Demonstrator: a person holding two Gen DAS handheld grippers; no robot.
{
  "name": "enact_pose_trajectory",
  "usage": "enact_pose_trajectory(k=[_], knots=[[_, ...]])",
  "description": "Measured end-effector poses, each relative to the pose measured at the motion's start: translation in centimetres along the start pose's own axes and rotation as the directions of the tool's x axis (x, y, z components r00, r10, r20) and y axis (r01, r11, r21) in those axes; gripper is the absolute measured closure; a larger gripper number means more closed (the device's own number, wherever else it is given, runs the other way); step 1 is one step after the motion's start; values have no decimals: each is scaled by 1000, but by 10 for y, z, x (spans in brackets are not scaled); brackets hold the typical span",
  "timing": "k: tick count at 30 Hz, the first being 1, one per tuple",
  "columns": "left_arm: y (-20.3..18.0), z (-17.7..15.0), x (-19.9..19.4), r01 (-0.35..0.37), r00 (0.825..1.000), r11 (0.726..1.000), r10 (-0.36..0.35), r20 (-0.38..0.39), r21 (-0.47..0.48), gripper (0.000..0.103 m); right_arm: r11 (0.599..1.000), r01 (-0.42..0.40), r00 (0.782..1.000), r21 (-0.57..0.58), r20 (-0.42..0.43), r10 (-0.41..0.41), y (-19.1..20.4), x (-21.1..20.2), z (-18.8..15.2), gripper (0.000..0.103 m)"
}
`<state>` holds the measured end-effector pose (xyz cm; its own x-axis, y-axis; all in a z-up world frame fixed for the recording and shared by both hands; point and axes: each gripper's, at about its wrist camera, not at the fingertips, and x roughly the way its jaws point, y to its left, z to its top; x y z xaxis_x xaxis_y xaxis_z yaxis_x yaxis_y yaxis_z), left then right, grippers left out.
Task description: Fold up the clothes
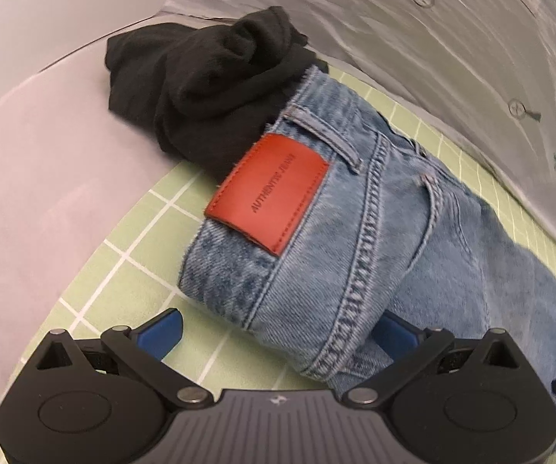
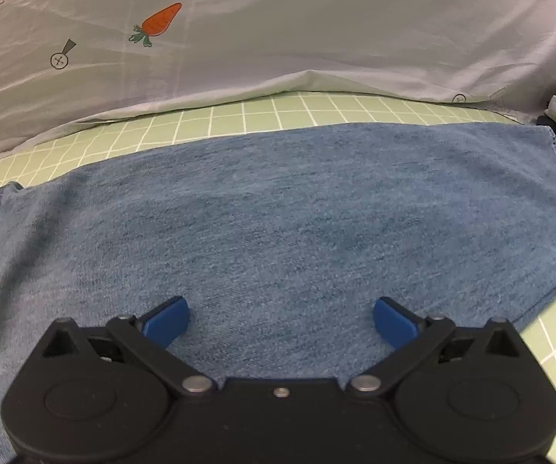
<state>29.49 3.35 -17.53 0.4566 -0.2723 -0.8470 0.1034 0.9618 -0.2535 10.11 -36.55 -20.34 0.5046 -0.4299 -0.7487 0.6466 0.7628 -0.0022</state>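
while both grippers hang over the jeans (image 1: 355, 239) with jaws spread and nothing pinched, the step in hand looks like setting up the next fold: left gripper (image 1: 278, 332) at the waistband end by the red patch (image 1: 268, 193), right gripper (image 2: 279, 323) over the leg. the jeans lie along the green grid mat (image 1: 131, 255), near its far edge where a pale printed sheet (image 2: 278, 38) overlaps it; each gripper likely must drop and pinch denim. count: one jeans, one black garment (image 1: 200, 89) bunched at the waistband, two grippers.
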Motion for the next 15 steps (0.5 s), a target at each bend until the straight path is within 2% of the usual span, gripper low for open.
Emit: enact_pose_trajectory(k=[5,7,9,12,15], knots=[[-4,0,3,-4,999,1000,4,40,12,0,1000,-5,1000,-2,14,5,0,-1,-2,0],[-4,0,2,15,999,1000,-15,43,-5,6,1000,-12,1000,-7,14,12,-1,-1,-1,0],[-7,1,-2,44,998,999,-44,45,-3,35,1000,-22,1000,-17,12,22,-2,0,0,0],[-19,-1,-9,21,998,1000,-22,54,9,57,999,-34,999,-28,11,34,-4,0,1,0],[-36,-4,-18,-16,997,998,11,80,68,65,998,-46,999,-40,14,47,-5,-1,0,0]])
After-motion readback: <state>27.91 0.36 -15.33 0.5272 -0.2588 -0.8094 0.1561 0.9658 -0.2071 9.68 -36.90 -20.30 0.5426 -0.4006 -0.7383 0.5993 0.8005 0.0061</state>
